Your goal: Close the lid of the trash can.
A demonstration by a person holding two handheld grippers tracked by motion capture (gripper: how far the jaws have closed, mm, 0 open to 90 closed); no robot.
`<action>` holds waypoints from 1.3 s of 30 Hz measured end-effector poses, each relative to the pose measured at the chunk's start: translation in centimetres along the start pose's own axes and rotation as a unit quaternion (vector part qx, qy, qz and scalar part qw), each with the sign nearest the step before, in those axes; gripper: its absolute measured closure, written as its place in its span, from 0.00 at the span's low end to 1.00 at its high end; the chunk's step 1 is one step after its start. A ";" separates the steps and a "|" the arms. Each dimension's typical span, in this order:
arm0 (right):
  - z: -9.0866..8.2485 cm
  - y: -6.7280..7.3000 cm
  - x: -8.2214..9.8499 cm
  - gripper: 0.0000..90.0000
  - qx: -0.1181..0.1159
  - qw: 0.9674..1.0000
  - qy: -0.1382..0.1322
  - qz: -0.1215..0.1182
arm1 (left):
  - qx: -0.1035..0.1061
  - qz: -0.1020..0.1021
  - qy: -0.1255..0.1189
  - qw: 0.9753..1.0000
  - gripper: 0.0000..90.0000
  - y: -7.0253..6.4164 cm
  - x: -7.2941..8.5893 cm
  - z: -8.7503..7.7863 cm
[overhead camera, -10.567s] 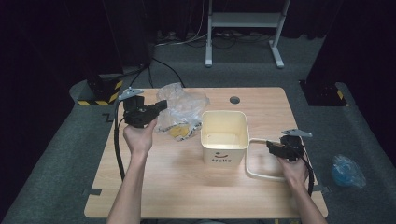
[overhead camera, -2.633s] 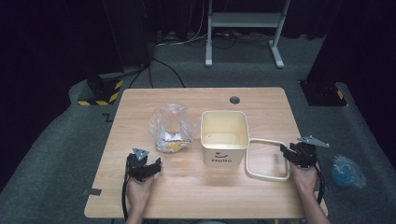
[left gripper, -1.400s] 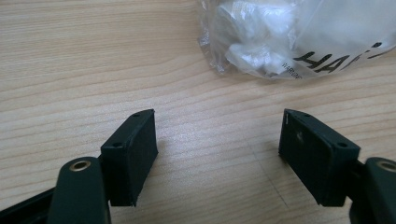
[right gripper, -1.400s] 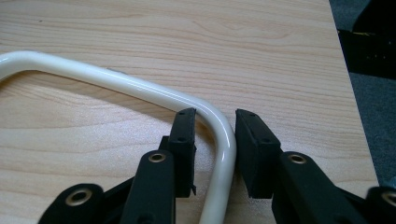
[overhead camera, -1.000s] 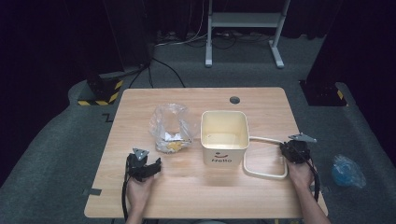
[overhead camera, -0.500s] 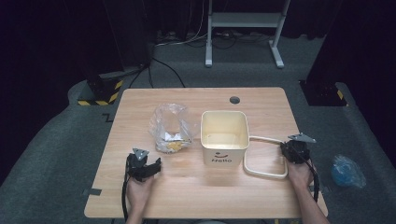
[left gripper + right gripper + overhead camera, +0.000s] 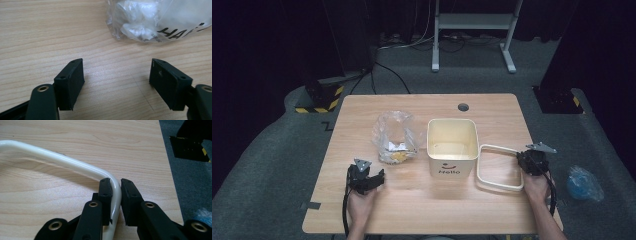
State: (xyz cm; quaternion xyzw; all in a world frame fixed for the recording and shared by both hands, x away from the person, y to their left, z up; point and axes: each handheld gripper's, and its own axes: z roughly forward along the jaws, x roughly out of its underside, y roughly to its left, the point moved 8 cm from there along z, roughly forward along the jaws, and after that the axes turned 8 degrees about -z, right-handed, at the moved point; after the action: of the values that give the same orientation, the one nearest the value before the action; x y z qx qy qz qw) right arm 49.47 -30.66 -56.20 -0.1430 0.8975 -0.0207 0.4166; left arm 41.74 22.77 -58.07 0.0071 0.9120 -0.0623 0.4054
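A cream square bin (image 7: 452,147) marked "Hello" stands open at the table's middle. Its cream frame ring (image 7: 498,167) lies flat just right of it. My right gripper (image 7: 528,161) (image 7: 115,187) is shut on the ring's (image 7: 62,160) far right corner, with the cream rim pinched between the pads. A crumpled clear plastic bag (image 7: 395,136) (image 7: 160,20) with white and yellow scraps inside lies left of the bin. My left gripper (image 7: 367,180) (image 7: 116,80) rests on the wood in front of the bag, jaws wide open with bare table between them.
A round cable hole (image 7: 463,107) sits near the table's far edge. A blue plastic bag (image 7: 584,182) lies on the grey floor right of the table. A white stand (image 7: 472,30) and black cases with yellow-striped edges (image 7: 319,97) are beyond the table.
None within the last second. Earlier, the left hand came from beside the bag to the table's near left, and the right gripper shifted slightly along the ring.
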 end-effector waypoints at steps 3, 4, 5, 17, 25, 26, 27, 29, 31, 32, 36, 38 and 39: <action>-0.1 0.0 0.0 0.88 0.000 1.000 0.001 0.002 | 0.000 0.000 0.000 1.000 0.31 0.0 0.0 0.0; -0.1 0.0 0.0 0.88 0.000 1.000 0.001 0.002 | 0.000 0.000 0.000 1.000 0.31 0.0 0.0 0.0; -0.2 -0.1 0.0 0.88 0.001 1.000 0.000 0.003 | 0.000 0.000 0.000 1.000 0.31 0.0 0.0 0.0; -1.2 -0.4 -0.8 0.88 0.002 1.000 -0.003 0.002 | 0.000 -0.001 0.000 1.000 0.31 0.0 0.0 0.0; -2.0 -0.7 -1.5 0.88 0.005 1.000 -0.009 0.004 | 0.001 0.000 0.000 1.000 0.31 0.0 0.0 0.0; -2.2 -0.7 -1.6 0.88 0.005 1.000 -0.008 0.004 | 0.001 -0.001 0.000 1.000 0.31 0.0 0.0 0.0; -2.3 -0.7 -1.6 0.88 0.006 1.000 -0.008 0.003 | 0.001 0.000 0.000 1.000 0.31 0.0 0.0 0.0; -2.5 -0.9 -1.9 0.88 0.007 1.000 -0.009 0.002 | 0.001 0.000 0.000 1.000 0.31 0.0 0.0 0.0; -2.8 -0.9 -2.1 0.88 0.006 1.000 -0.011 0.003 | 0.001 -0.001 0.000 1.000 0.31 0.0 0.0 0.0; -2.9 -0.9 -2.2 0.88 0.007 1.000 -0.013 0.001 | 0.001 0.000 0.000 1.000 0.31 0.0 0.0 0.0; -3.4 -0.9 -2.8 0.88 0.006 1.000 -0.015 0.002 | 0.001 -0.001 0.000 1.000 0.31 0.0 0.0 0.0; -3.6 -1.0 -2.9 0.88 0.005 1.000 -0.013 0.006 | 0.001 0.000 0.000 1.000 0.31 0.0 0.0 0.0; -3.7 -1.0 -3.0 0.88 0.005 1.000 -0.013 0.007 | 0.001 0.000 0.000 1.000 0.31 0.0 0.0 0.0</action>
State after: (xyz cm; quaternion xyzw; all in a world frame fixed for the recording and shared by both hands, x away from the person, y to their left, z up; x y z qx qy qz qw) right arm 48.81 -31.08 -51.40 -0.1352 0.8930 -0.0201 0.4289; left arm 41.74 22.77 -58.07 0.0073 0.9119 -0.0631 0.4054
